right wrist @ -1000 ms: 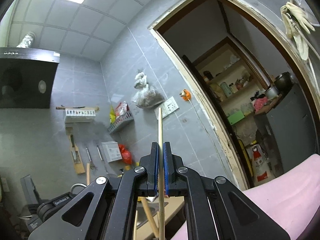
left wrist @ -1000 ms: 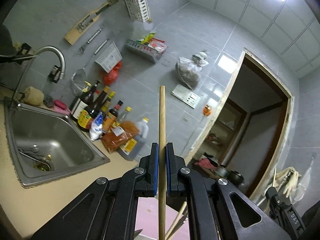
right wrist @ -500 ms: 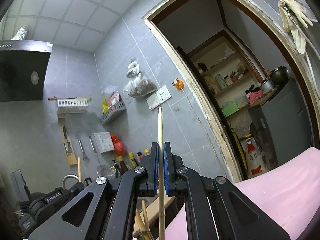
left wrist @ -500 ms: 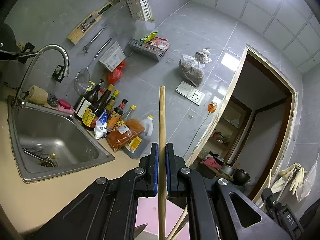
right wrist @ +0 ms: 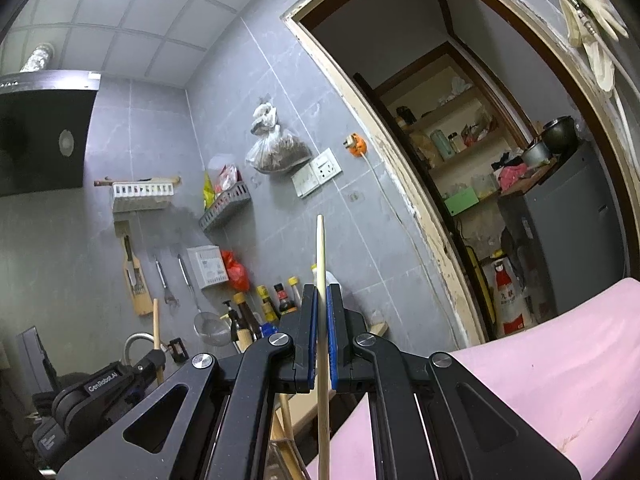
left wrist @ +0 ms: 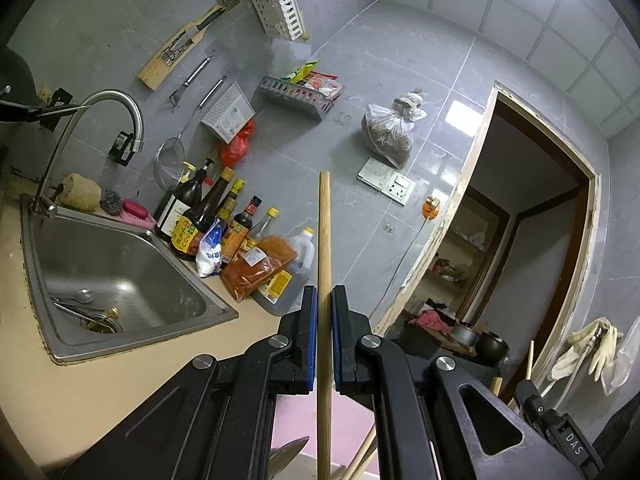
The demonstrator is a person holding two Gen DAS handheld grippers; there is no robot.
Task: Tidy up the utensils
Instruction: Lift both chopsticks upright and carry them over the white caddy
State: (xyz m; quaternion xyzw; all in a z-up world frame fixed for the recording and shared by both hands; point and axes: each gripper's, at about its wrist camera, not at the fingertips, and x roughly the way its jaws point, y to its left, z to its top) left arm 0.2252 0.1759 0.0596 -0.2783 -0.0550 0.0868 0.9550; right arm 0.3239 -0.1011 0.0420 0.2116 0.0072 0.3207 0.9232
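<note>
The left gripper pinches a thick wooden handle upright near its middle, and the right gripper clamps a thinner flat wooden stick likewise. Both stand above the pink mat, so lowering each one slowly and straight should keep it from swivelling between the pads

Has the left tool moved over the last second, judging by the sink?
Yes. The left tool, shut on its wooden stick, has swung right: the sink has shifted left.
</note>
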